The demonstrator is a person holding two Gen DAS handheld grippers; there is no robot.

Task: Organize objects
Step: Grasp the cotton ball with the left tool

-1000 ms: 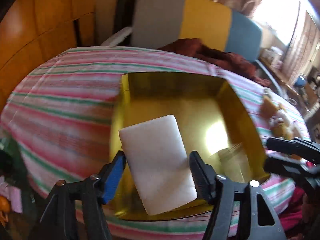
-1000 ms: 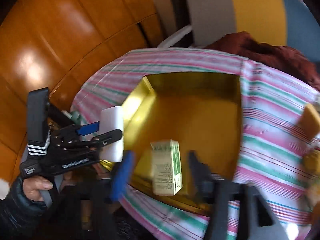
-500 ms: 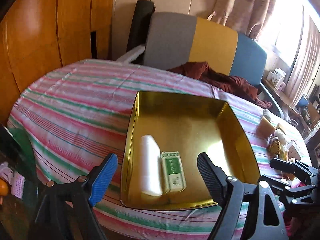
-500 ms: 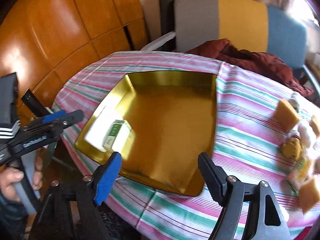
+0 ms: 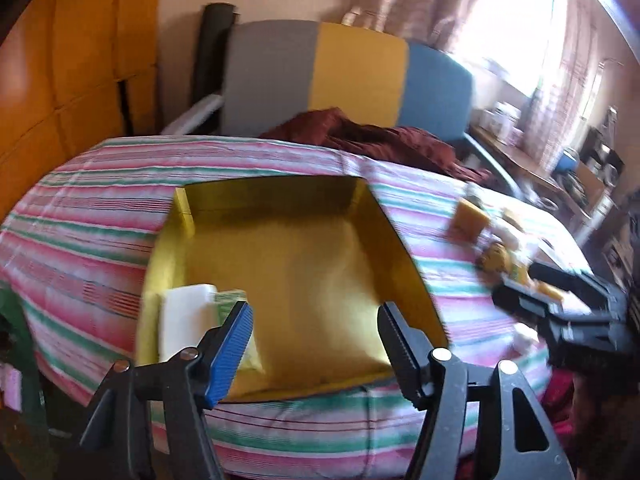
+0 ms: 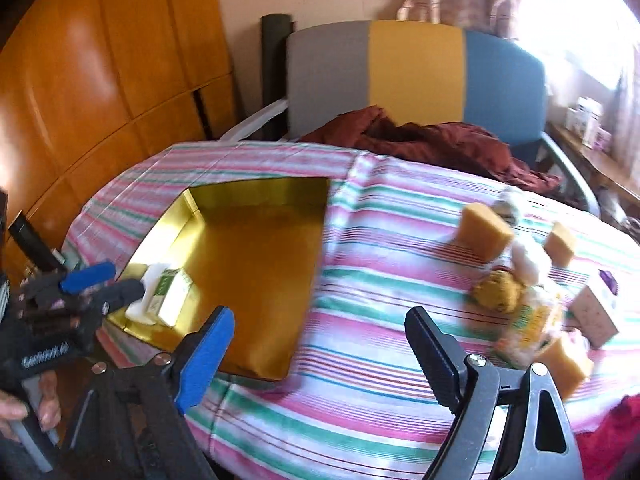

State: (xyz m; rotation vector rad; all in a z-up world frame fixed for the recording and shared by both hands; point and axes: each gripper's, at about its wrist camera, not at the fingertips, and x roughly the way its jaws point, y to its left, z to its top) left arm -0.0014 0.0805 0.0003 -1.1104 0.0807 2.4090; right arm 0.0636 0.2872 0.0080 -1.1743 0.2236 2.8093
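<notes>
Both my tongs have drawn back from the gold tray (image 5: 392,240) since a second ago. 2 items (white block (image 5: 182,320), green box (image 6: 170,294)) lie in its near-left corner, beside my empty left gripper (image 5: 314,344), closing; right gripper (image 6: 320,356) empty, opening.

Tricolour chair (image 6: 416,80), wooden panels (image 6: 80,92), sunlit curtained window (image 5: 516,16)

The shiny gold rectangular tray (image 6: 256,264) is mostly bare, its white block (image 5: 182,320) and green-printed carton (image 6: 172,294) crowding the 8 o'clock corner; striped tabletop (image 6: 360,280) lies open between tray and the cluttered yellow sponges (image 6: 484,232) at 3 o'clock.
</notes>
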